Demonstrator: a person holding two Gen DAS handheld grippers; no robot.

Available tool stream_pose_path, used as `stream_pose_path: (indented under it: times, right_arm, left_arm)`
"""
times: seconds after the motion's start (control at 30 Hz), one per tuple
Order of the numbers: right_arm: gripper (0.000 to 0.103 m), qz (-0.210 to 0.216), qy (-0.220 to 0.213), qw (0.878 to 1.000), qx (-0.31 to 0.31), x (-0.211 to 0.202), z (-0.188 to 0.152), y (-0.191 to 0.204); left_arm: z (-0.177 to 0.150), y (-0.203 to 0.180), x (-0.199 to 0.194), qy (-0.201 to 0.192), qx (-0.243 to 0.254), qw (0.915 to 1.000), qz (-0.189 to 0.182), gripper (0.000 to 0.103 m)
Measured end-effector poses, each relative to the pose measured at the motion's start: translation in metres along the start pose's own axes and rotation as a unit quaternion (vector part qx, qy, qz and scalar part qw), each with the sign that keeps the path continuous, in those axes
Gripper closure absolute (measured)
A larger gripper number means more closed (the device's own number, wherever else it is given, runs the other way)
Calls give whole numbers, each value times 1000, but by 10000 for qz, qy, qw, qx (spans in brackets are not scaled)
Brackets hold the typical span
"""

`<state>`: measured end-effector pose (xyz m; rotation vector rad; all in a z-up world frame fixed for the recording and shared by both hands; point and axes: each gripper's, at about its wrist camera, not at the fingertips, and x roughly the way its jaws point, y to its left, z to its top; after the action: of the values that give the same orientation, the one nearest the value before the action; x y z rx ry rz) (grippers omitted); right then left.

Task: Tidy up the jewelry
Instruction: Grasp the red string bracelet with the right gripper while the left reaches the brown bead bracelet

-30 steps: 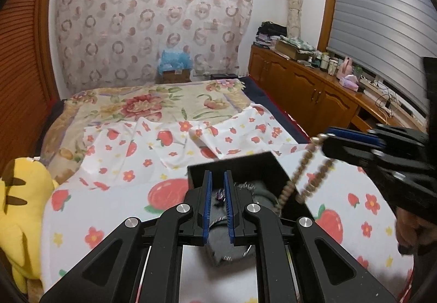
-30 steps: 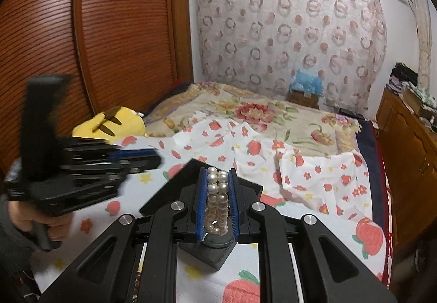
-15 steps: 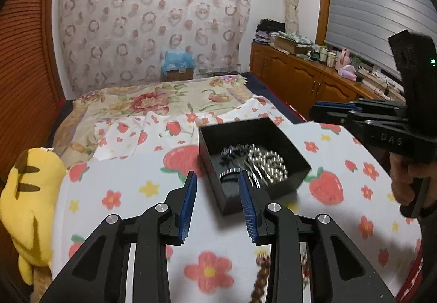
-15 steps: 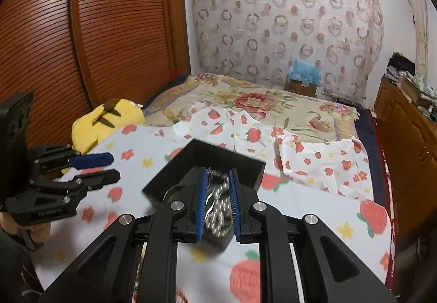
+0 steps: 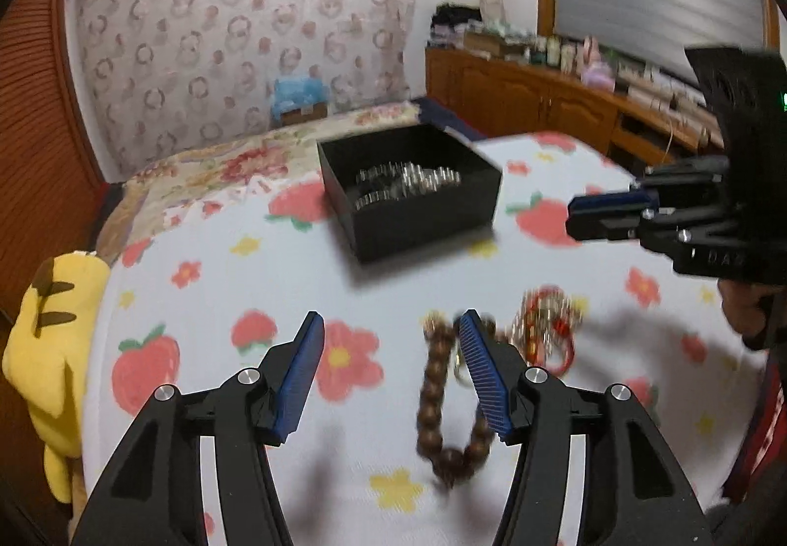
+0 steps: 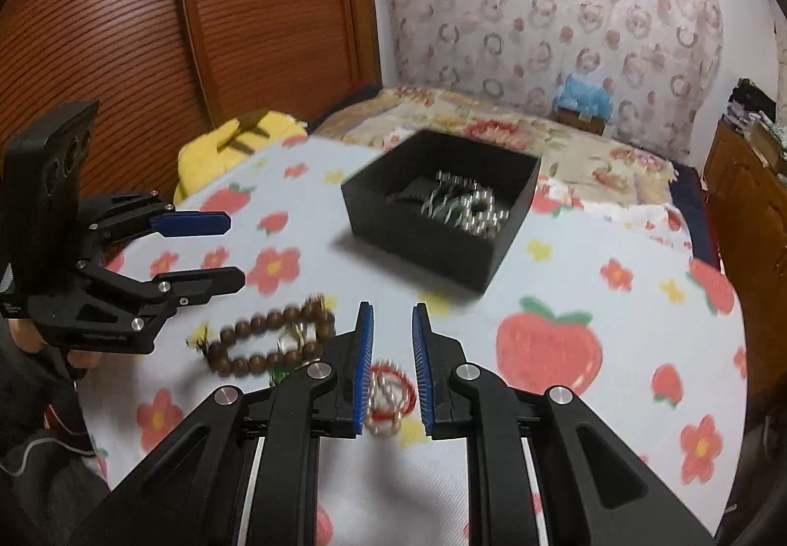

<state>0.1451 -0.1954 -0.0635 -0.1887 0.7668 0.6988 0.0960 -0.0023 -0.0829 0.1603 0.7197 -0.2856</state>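
A black open box (image 5: pixel 408 189) (image 6: pixel 438 214) with silvery and pearl jewelry inside stands on the strawberry-print cloth. A brown wooden bead bracelet (image 5: pixel 438 403) (image 6: pixel 265 339) lies on the cloth, in the left wrist view just inside the right finger. A red and pearl bracelet cluster (image 5: pixel 546 334) (image 6: pixel 388 393) lies beside it, between the right gripper's fingers. My left gripper (image 5: pixel 391 369) (image 6: pixel 224 246) is wide open and empty above the cloth. My right gripper (image 6: pixel 392 366) (image 5: pixel 573 214) is open and empty.
A yellow plush toy (image 5: pixel 44 349) (image 6: pixel 236 140) lies at the cloth's left edge. A floral bed (image 5: pixel 236 162) lies beyond the box. Wooden cabinets (image 5: pixel 541 103) with clutter run along the right wall. A brown slatted wardrobe (image 6: pixel 172 15) stands at left.
Both grippers pulled back from the box and opened. The pearl string the right gripper held now lies in the box. The bracelets on the cloth came into view.
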Motion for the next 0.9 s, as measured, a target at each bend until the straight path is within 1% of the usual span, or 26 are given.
stream_pose_path:
  times: [0.23, 0.53, 0.73, 0.9]
  right_arm:
    - [84, -10, 398, 9992, 38, 22, -20, -7]
    - [85, -22, 787, 9969, 53, 39, -27, -21]
    - [86, -55, 786, 9969, 0, 42, -26, -20]
    - [86, -13, 782, 9969, 21, 41, -25, -21]
  left_arm:
    - [-17, -4, 10, 261, -57, 9996, -53, 48]
    - [-31, 1, 24, 552, -227, 9982, -89, 48]
    - [-33, 5, 28, 655, -304, 9973, -113, 48]
    - [-32, 3, 29, 681, -243, 9974, -61, 44]
